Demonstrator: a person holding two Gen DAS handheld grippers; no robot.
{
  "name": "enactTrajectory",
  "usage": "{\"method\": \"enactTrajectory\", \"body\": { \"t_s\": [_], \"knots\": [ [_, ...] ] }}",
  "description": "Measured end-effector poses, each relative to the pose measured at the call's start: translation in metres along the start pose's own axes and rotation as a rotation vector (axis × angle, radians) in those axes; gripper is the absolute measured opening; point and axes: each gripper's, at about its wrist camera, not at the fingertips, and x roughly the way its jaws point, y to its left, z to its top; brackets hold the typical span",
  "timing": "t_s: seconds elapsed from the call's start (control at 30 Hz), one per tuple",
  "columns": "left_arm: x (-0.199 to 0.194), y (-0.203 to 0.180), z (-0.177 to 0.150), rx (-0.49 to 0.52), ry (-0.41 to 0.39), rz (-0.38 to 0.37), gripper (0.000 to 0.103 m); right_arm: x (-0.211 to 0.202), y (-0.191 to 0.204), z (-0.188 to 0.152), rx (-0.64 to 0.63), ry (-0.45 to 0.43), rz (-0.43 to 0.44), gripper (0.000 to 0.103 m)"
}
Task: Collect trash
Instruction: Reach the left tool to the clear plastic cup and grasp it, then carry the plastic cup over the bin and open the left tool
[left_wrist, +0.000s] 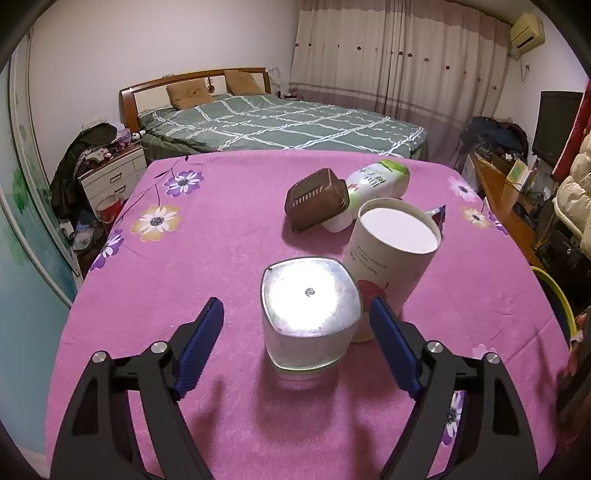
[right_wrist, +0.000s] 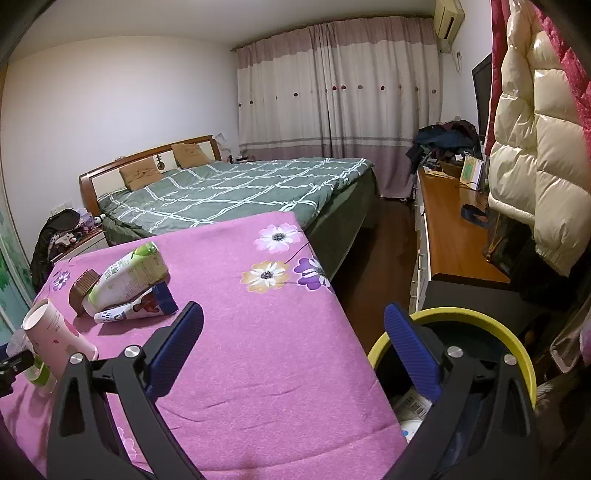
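Observation:
My left gripper (left_wrist: 296, 314) is open, its blue fingers on either side of a clear plastic cup with a foil lid (left_wrist: 310, 314) standing on the pink table (left_wrist: 184, 277), not touching it. Behind the cup stand a white paper tube (left_wrist: 391, 258), a brown plastic box (left_wrist: 317, 199) and a lying white-green bottle (left_wrist: 380, 181). My right gripper (right_wrist: 293, 325) is open and empty over the table's right edge, next to a yellow-rimmed trash bin (right_wrist: 476, 325) with some trash inside. The right wrist view also shows the tube (right_wrist: 55, 332), the bottle (right_wrist: 129, 277), the brown box (right_wrist: 83, 288) and a flat wrapper (right_wrist: 140, 306).
A bed with a green quilt (left_wrist: 280, 122) stands beyond the table. A nightstand (left_wrist: 114, 177) is at left. A wooden desk (right_wrist: 454, 236) with a TV, and hanging jackets (right_wrist: 535, 147), are at right. The bin's rim also shows in the left wrist view (left_wrist: 557, 295).

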Motion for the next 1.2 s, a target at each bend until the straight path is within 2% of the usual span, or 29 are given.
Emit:
{"method": "enactTrajectory", "body": {
  "t_s": [0.1,0.17,0.23,0.5,0.7,0.77,0.93,1.2],
  "knots": [
    [0.004,0.001,0.001,0.003,-0.002,-0.003,0.072,0.001,-0.001,0.000,0.003,0.002,0.003,0.094],
    [0.005,0.001,0.001,0.010,-0.003,-0.013,0.058,0.001,-0.002,0.000,0.004,0.004,0.003,0.094],
    [0.005,0.001,0.002,0.002,-0.002,-0.031,0.050,0.002,-0.002,0.000,0.006,0.009,0.004,0.094],
    [-0.017,0.004,-0.008,0.023,-0.009,-0.014,0.050,0.004,-0.002,0.000,0.017,0.009,0.000,0.095],
    [-0.054,-0.014,-0.011,0.067,-0.027,-0.082,0.050,-0.002,-0.007,-0.001,0.025,-0.005,-0.002,0.096],
    [-0.062,-0.026,-0.010,0.093,-0.037,-0.111,0.050,-0.009,-0.013,-0.002,0.004,0.002,-0.014,0.096],
    [-0.064,-0.077,-0.004,0.181,-0.026,-0.234,0.050,-0.042,-0.049,-0.003,0.051,-0.022,-0.052,0.096],
    [-0.044,-0.199,0.006,0.367,-0.002,-0.410,0.050,-0.092,-0.114,-0.015,0.128,-0.033,-0.154,0.096]
  ]
}}
